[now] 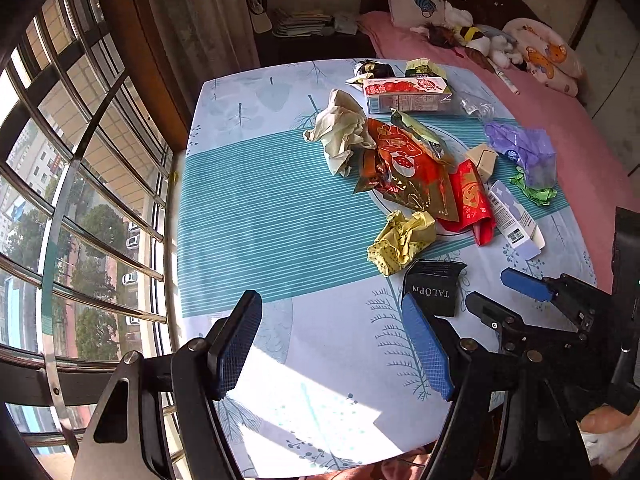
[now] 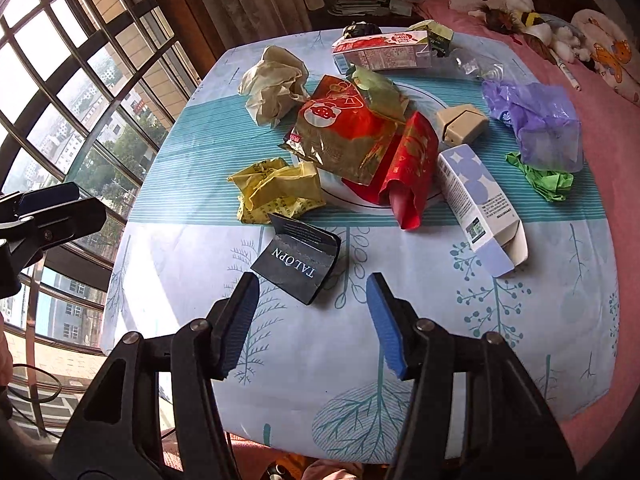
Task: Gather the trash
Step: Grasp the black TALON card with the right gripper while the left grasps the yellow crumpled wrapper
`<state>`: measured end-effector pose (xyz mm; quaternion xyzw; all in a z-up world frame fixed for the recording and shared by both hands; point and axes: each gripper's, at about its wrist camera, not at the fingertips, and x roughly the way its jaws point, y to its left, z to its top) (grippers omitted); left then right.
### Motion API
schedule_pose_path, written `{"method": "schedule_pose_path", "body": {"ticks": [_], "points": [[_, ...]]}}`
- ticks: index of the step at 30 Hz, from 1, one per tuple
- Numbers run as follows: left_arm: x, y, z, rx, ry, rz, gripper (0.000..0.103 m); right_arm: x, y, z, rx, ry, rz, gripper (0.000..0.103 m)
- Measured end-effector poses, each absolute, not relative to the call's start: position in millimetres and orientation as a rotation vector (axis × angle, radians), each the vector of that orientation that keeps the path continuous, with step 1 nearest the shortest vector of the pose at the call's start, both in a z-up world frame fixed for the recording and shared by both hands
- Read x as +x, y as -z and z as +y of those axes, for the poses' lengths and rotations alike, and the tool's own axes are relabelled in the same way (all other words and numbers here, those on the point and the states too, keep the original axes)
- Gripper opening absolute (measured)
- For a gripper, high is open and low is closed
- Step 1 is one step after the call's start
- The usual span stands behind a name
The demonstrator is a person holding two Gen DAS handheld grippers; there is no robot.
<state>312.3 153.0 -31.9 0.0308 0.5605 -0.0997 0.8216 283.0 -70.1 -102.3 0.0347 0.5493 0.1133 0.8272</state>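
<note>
Trash lies scattered on a table with a blue patterned cloth. A black TALOPN packet lies nearest, with a crumpled yellow wrapper just behind it. Further back are a red and gold snack bag, a red pouch, a crumpled beige paper, a white and lilac box, a purple bag and a red milk carton. My left gripper is open and empty. My right gripper is open and empty, just short of the black packet.
A barred window runs along the left. A bed with a pink sheet, pillows and soft toys stands behind and to the right of the table. A green crumpled wrapper and a beige small box lie among the trash.
</note>
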Motion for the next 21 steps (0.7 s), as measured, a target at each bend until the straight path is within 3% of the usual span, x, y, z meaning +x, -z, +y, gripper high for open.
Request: {"method": "schedule_pose_path", "body": {"ticks": [11,14,16,21], "points": [[381,78,128,0.06,0.405,1.308,0.075,331,161,-64,0.106,-0.305,1.225,0.046],[389,84,119,0.077,0.445,1.326,0.075,331,166,-57,0.09,-0.339,1.228,0.036],[394,86,113,0.086,0.459,1.333,0.075,326,167,-50,0.081,-0.368,1.235,0.02],[407,93,101,0.087,0.504,1.361,0.075,308,156,-47,0.101,-0.37,1.231,0.005]]}}
